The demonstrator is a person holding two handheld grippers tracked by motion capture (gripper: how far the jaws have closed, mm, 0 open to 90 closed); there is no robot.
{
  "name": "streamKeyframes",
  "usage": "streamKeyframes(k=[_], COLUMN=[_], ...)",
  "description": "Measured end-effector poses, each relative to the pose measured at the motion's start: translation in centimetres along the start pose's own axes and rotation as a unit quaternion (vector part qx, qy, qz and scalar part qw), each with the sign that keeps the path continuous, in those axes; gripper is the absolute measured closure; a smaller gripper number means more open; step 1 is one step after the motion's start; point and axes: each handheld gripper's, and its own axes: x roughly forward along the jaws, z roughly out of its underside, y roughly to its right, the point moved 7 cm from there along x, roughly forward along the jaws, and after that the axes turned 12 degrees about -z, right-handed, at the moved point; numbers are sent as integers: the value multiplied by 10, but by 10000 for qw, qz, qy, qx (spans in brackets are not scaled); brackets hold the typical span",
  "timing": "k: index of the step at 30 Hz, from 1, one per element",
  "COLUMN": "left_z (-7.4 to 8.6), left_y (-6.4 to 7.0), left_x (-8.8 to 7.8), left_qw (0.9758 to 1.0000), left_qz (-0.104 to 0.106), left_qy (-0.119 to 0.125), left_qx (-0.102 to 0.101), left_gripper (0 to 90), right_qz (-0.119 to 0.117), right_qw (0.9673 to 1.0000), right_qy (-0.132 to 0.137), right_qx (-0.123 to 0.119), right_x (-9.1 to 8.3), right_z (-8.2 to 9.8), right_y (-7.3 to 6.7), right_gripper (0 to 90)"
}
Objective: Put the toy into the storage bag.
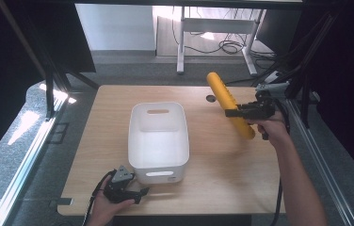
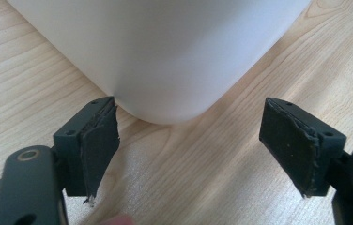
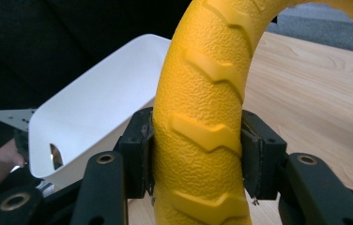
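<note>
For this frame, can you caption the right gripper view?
Right gripper clamps a yellow ridged ring; white bin behind.

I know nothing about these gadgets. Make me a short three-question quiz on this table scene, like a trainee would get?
1. True or false: the right gripper is clamped on the yellow ridged rubber ring.
2. Which stands nearest the left gripper? A) a corner of the white plastic bin B) a red cup C) a blue book
3. Fill in: the left gripper's jaws stand ____.

Key:
1. True; the pads press on both sides of the ring.
2. A.
3. Open, with nothing between them, above the light wooden table.
</note>
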Motion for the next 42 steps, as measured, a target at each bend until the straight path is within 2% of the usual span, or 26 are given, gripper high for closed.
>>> streamKeyframes(k=[10,13,25,32,42], left_z=[0,-1,-1,-1,-1], left_y=[0,1,1,1,1], left_x=[0,-1,0,-1,-1], left_qw=[10000,10000,10000,10000,10000], left_qz=[-19,-15,-29,-27,-40], left_qy=[10,19,38,35,31], left_qx=[-1,-6,-38,-36,-32], left_gripper=[204,204,204,204,204], right_qz=[-103,-200,-291,-267,-377], right_qw=[9997,9993,9985,9978,9957], right_qy=[179,266,321,426,550], right_qx=[-136,-184,-329,-442,-646], right_x=[0,2,10,11,12], right_z=[-2,-1,0,-5,-14], right_y=[-16,-22,-36,-43,-59], right_gripper=[523,523,523,522,522])
